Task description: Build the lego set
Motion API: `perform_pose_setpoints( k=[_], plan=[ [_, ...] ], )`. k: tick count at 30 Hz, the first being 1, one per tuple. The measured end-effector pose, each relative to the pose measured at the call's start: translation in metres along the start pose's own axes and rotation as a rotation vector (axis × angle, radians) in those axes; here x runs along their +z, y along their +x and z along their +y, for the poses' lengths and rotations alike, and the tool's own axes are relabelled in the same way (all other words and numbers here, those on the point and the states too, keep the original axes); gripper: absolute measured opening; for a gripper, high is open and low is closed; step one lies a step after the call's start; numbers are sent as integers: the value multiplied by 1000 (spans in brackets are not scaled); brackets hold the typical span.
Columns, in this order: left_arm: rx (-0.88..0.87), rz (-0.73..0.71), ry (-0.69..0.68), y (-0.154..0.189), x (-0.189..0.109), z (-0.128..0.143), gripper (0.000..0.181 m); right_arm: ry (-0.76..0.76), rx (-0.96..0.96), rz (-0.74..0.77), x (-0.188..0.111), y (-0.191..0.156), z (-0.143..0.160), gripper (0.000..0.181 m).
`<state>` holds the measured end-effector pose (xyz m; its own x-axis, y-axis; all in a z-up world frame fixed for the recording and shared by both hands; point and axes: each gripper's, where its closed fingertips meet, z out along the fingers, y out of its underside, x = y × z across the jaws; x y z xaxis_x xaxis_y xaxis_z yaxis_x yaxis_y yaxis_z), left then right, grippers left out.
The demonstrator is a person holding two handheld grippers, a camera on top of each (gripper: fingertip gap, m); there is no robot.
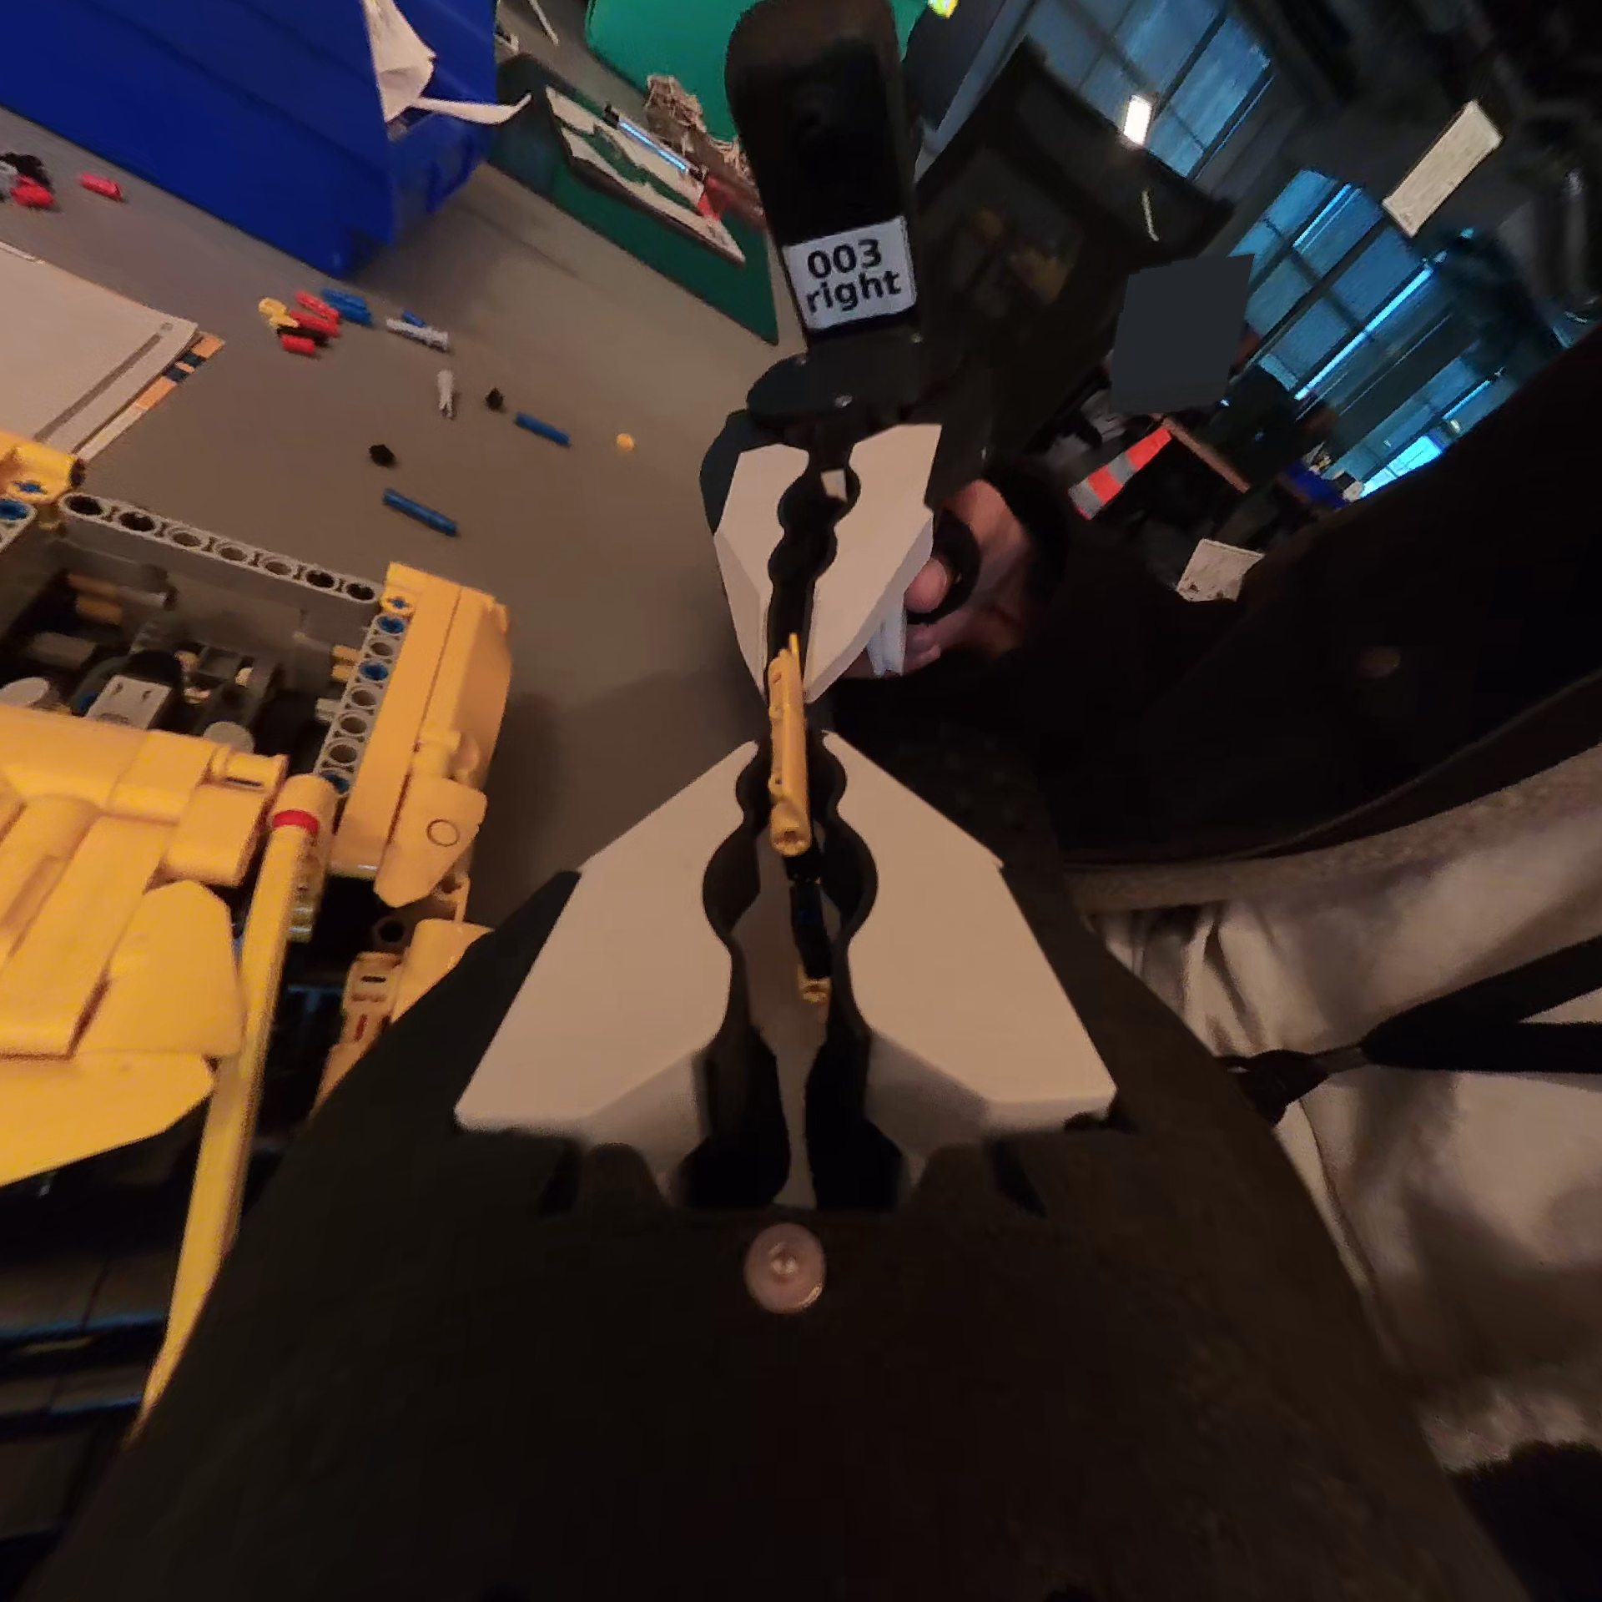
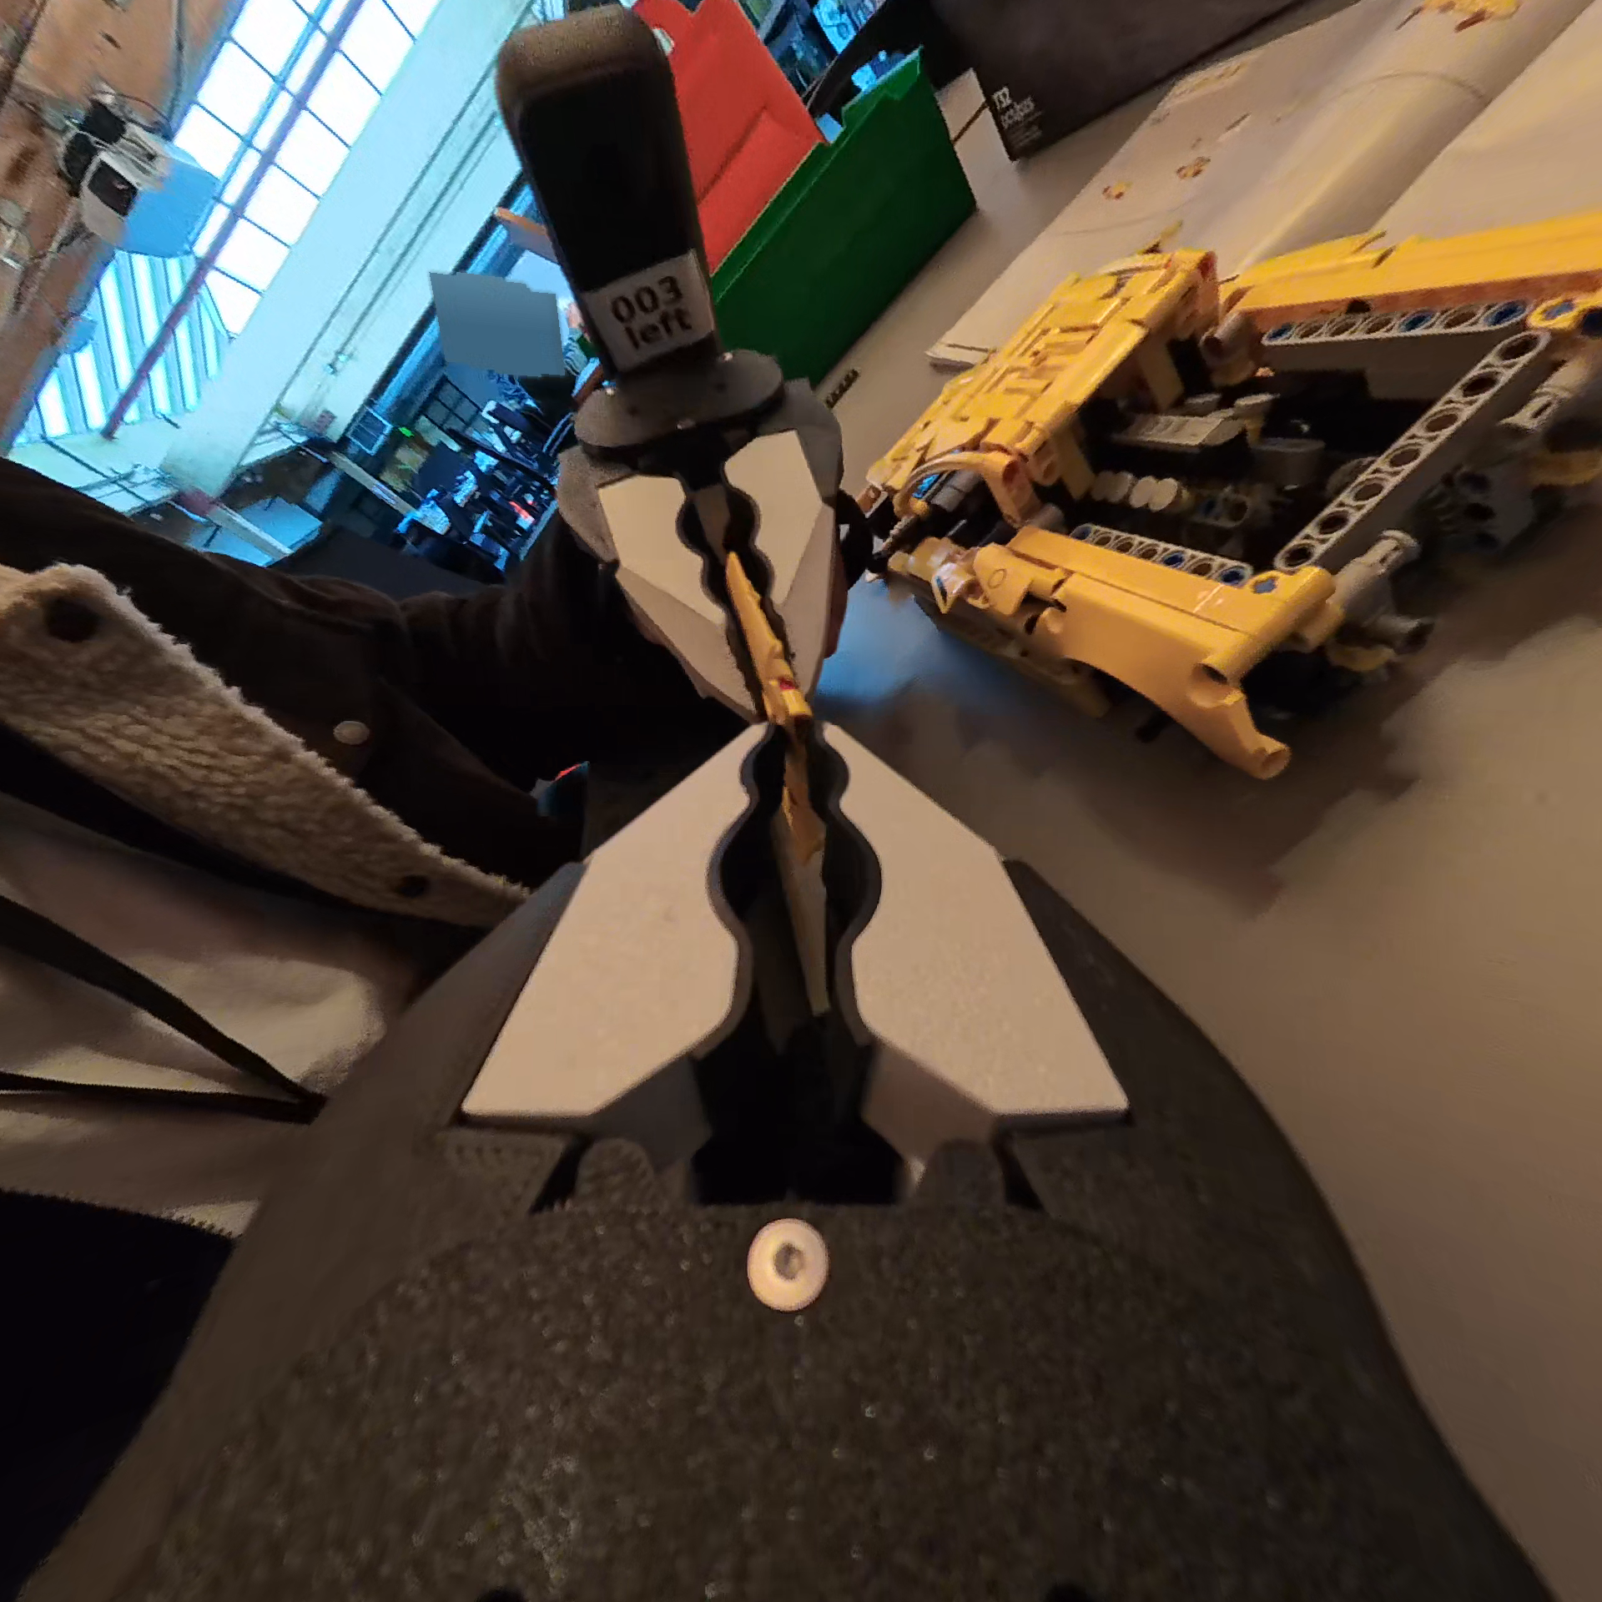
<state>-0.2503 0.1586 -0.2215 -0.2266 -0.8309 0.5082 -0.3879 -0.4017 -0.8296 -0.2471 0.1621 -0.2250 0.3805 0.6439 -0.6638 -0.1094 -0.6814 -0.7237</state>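
Gripping: a slim yellow Lego beam is being clamped from both ends, held up above the grey table.
Left gripper: its two pale fingers are being pressed together on the near end of the beam, with a short black piece lying deeper in the gap.
Right gripper: its fingers are likewise being closed on the other end of the same beam, tip to tip with the left gripper.
Person's hand: being wrapped around the right gripper's handle.
Yellow Lego vehicle model: being left on the table, beside the grippers and apart from them, with its grey perforated frame exposed.
Loose pieces: red, blue, black and grey pins are being left scattered on the table beyond the model.
Blue bin: being kept at the far edge of the table.
Green bin: being kept behind the model.
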Motion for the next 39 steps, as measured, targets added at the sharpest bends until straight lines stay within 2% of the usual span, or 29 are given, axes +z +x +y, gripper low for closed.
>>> perform_pose_setpoints(
  k=[4, 7, 10, 21, 22, 24, 28, 34, 37, 39],
  plan=[
    [-32, 12, 5, -1, 0, 0, 6, 13, -18, 4, 0, -1, -2, 5],
    [-124, 178, 137, 17, -6, -21, 6, 142, -57, -128, -7, -26, -23, 6],
    [-142, 264, 200, 30, -8, -31, 6, 194, -97, -190, -11, -39, -30, 7],
    [-110, 249, 240, 30, -9, -36, 6, 225, -54, -191, -11, -37, -34, 12],
    [-100, 245, 233, 30, -8, -35, 6, 221, -53, -183, -10, -36, -34, 15],
    [-84, 229, 218, 30, -6, -33, 6, 218, -57, -196, -10, -38, -33, 8],
    [-46, 160, 185, 22, -2, -28, 6, 186, -93, -114, -9, -30, -29, 7],
    [51, 88, -4, 22, 14, 4, 5, 38, -159, -54, 4, -25, -6, 7],
    [36, 97, -33, 21, 15, 8, 6, 10, -158, -47, 4, -22, -2, 7],
    [9, 93, 3, 18, 11, 1, 6, 61, -114, -67, 0, -21, -11, 6]
  ],
)
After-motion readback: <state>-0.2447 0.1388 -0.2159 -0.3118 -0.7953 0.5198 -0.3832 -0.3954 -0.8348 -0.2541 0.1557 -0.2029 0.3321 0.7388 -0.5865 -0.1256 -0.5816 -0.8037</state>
